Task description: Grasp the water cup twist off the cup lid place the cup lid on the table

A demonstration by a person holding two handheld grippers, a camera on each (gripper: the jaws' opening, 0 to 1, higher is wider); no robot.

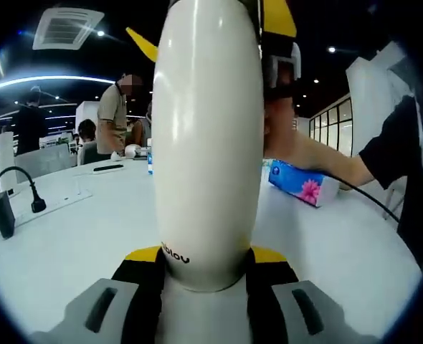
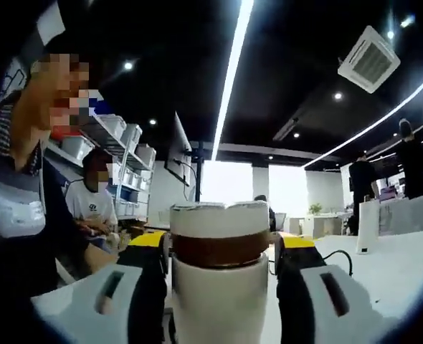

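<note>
Left gripper view: the left gripper (image 1: 208,269) has its jaws pressed against both sides of the water cup (image 1: 208,143), pinching its lower body. The cup rises upright between the yellow-tipped black jaws; it is a tall, smooth, glossy cream cylinder with a rounded base and small dark lettering near the bottom. Behind the cup lies the white bench (image 1: 75,229). On it, right of the cup, sits a blue tissue pack (image 1: 297,183) with a pink flower print; left of the cup lie a black power adapter (image 1: 2,213) with its cable. A person's bare forearm (image 1: 319,161) reaches in from the right behind the cup.

Right gripper view: the right gripper (image 2: 219,261) has its jaws closed on the cup lid (image 2: 219,229), a white cap with a scalloped top edge above a brown band. The cream cup body continues down between the jaws. A seated person (image 2: 89,204) shows left of the lid.
</note>
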